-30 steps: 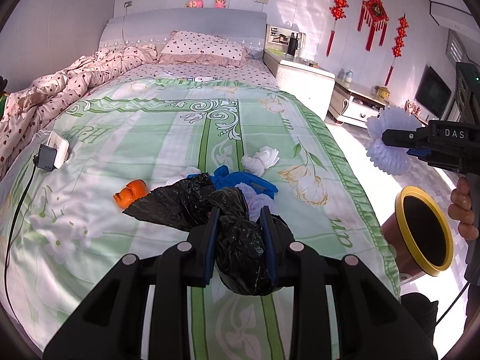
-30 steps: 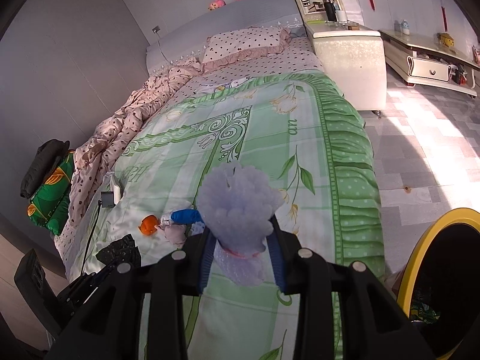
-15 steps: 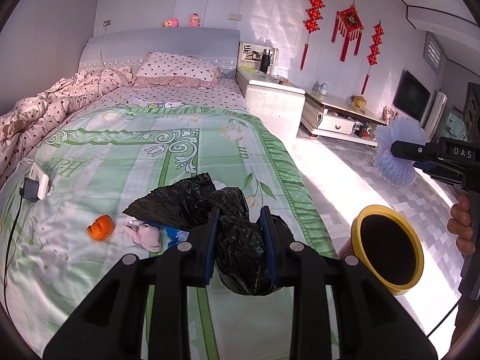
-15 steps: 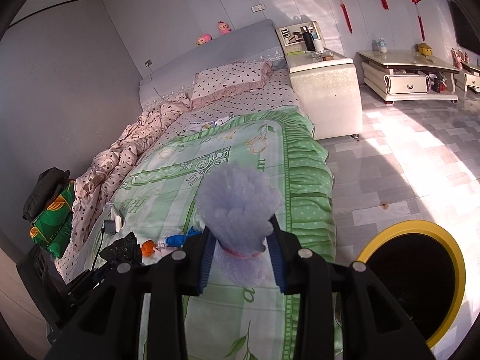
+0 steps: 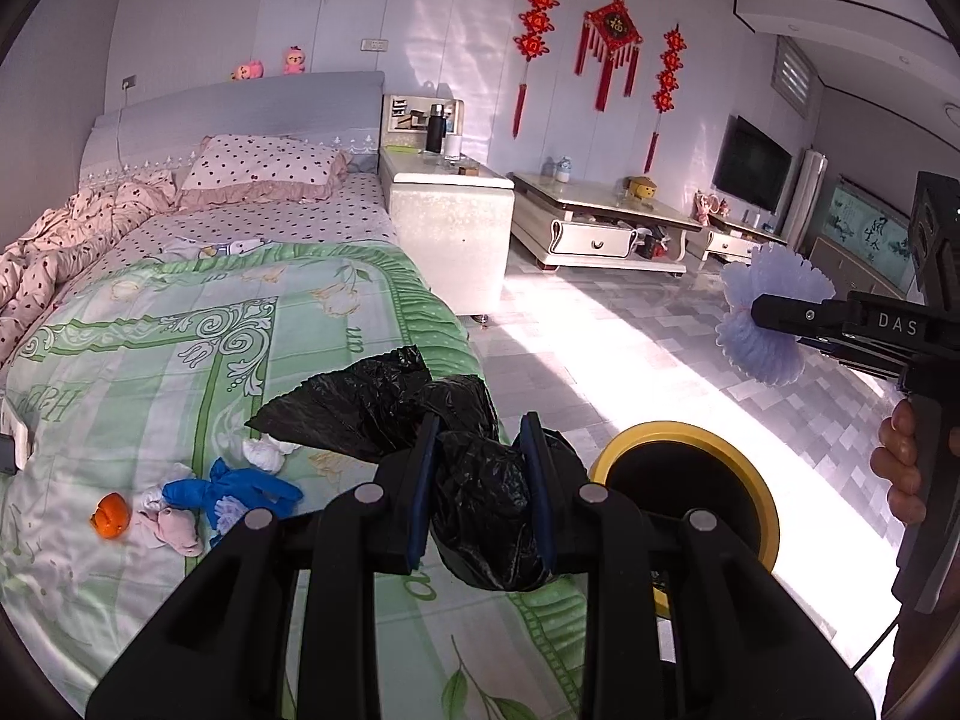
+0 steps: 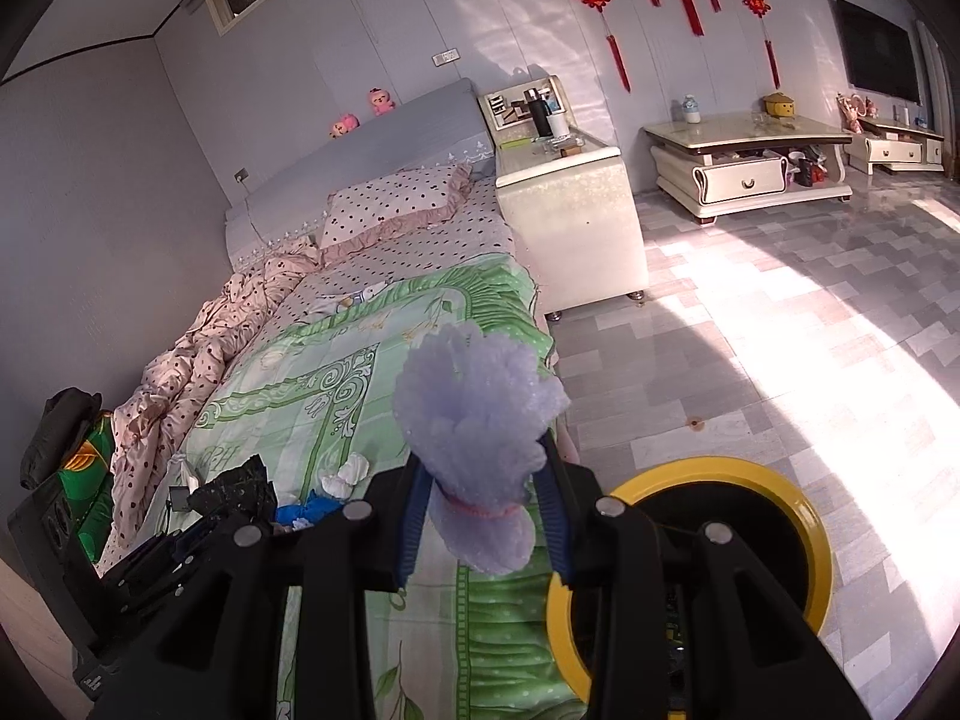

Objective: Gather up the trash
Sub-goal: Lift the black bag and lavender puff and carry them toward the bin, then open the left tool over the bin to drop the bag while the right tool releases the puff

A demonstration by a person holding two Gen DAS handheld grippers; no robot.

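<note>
just below and right of the left gripper (image 5: 480, 474), clamped on a black trash bag (image 5: 486, 516), sits the yellow-rimmed bin (image 5: 750, 480) on sunlit tile floor (image 6: 780, 360); right gripper (image 6: 483, 504) pinches a lilac foam wrap (image 6: 474, 420) beside the green quilt (image 5: 150, 330).

Left gripper (image 5: 480, 480) angled downward, fingers (image 5: 420, 492) clamped on a black bag (image 5: 486, 516), blue pads pressing both its sides, part of it trailing forward past the tips. Right gripper (image 6: 483, 516) likewise tilted down, fingers (image 6: 411, 516) pinched on a lilac foam bundle (image 6: 480, 420) at its tied neck, frilled head fanning out above the tips. Seen from the left wrist, right gripper held out level at the right edge, hand (image 5: 900, 468) wrapped around its upright handle, knuckles showing.
</note>
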